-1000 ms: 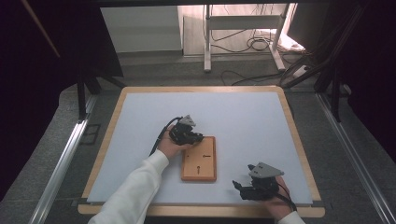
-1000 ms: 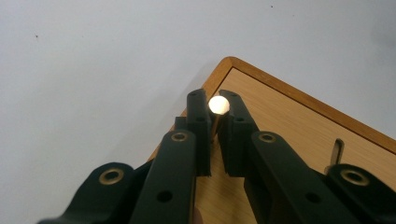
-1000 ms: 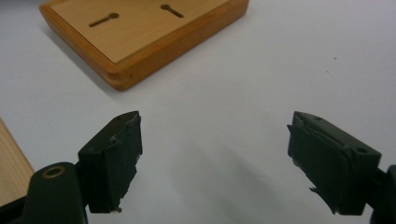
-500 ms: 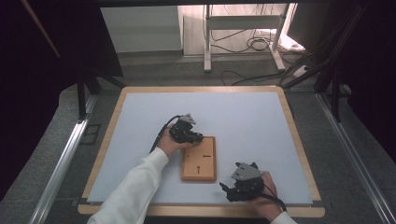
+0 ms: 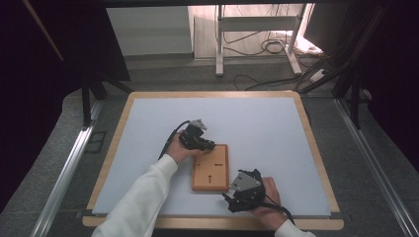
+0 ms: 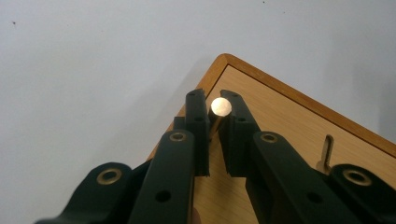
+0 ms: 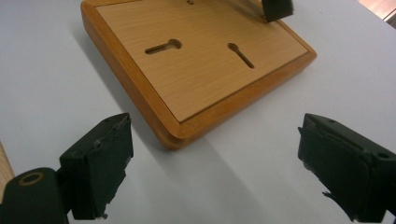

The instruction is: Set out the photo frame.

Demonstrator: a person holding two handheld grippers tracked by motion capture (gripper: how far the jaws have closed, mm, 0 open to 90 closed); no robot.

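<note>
The fingers (image 6: 198,121) of the left gripper (image 6: 215,116) stand nearly closed, pinching a small metal peg (image 6: 221,107) whose round bright end shows between their tips, just over the far corner of the wooden board (image 6: 289,121). In the high view this left gripper (image 5: 206,144) sits at the board's (image 5: 211,168) upper left corner, pointing right and a little down, with the left hand (image 5: 177,148) wrapped round its body and the white sleeve (image 5: 136,197) running back to the lower left.

The right gripper's (image 7: 215,158) jaws are spread wide with nothing between them but the pale blue mat (image 7: 224,186); they have just been opening. They face the near corner of the board (image 7: 201,70), whose top carries two keyhole slots (image 7: 163,46). From above, the right gripper (image 5: 231,200) lies just off the board's lower right corner, close but not touching, its tips aimed left, the right hand (image 5: 269,205) behind it near the table's wooden edge (image 5: 316,224).

Against a second ago, the right hand has slid leftward along the near edge, from well right of the board to just beside it. The left hand and the board lie where they did.
</note>
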